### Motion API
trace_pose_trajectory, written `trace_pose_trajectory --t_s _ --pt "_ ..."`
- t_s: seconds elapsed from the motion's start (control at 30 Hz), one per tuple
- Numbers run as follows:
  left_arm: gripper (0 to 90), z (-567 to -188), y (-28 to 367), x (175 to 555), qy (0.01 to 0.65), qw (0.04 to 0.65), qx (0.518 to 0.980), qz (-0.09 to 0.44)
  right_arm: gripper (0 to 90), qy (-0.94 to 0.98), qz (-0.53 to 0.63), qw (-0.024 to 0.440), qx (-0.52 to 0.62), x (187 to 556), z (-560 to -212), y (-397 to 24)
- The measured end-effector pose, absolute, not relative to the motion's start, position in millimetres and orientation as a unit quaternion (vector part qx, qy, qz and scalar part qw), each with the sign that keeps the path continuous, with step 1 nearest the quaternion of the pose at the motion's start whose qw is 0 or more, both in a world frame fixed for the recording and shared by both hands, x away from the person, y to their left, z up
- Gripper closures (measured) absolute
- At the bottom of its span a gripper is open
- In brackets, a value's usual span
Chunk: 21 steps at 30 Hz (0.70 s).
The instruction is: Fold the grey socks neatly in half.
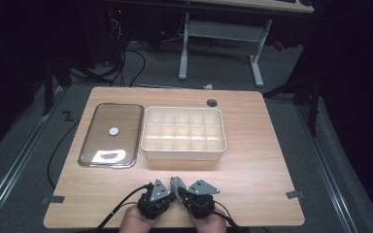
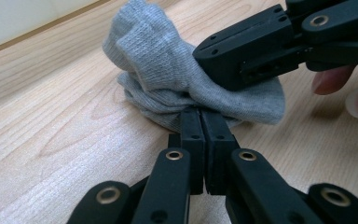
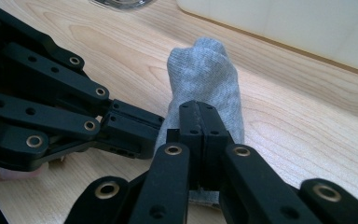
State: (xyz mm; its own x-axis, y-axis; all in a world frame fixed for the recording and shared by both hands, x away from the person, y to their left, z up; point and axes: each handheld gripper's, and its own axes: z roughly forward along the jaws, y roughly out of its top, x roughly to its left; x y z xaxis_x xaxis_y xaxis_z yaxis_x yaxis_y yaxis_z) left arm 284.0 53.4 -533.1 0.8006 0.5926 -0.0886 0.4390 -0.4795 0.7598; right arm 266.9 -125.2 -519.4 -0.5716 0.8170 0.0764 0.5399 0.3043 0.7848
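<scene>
A small grey knitted sock point(image 1: 176, 185) lies bunched on the wooden table near its front edge, between my two grippers. My left gripper point(image 2: 200, 114) is shut on the sock's point(image 2: 158, 70) near edge, its jaws pressed together on the fabric. My right gripper point(image 3: 199, 109) is shut on the sock point(image 3: 205, 74) from the other side. In the high view the left gripper point(image 1: 156, 194) and right gripper point(image 1: 197, 194) sit close together, with a hand behind each.
A white divided tray point(image 1: 183, 152) with several compartments stands mid-table. Left of it lies a clear lid point(image 1: 110, 136) with a metal rim and a small white knob. A round grommet hole point(image 1: 211, 102) is at the table's back. Another desk's legs point(image 1: 184, 46) stand beyond.
</scene>
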Motion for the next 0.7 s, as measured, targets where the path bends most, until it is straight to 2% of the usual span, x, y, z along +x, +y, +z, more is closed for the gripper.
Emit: trace_pose_trajectory --t_s 0.5,0.6,0.7 --pt "81.5 -528 70 289 0.312 0.43 0.842 0.096 90.0 0.796 0.4 0.173 0.42 268 -522 -124" --pt "83.5 -523 78 292 0.324 0.446 0.828 0.102 90.0 0.796 0.4 0.173 0.42 268 -522 -123" --pt "90.0 -516 84 293 0.329 0.465 0.815 0.108 90.0 0.796 0.4 0.175 0.418 268 -523 -123"
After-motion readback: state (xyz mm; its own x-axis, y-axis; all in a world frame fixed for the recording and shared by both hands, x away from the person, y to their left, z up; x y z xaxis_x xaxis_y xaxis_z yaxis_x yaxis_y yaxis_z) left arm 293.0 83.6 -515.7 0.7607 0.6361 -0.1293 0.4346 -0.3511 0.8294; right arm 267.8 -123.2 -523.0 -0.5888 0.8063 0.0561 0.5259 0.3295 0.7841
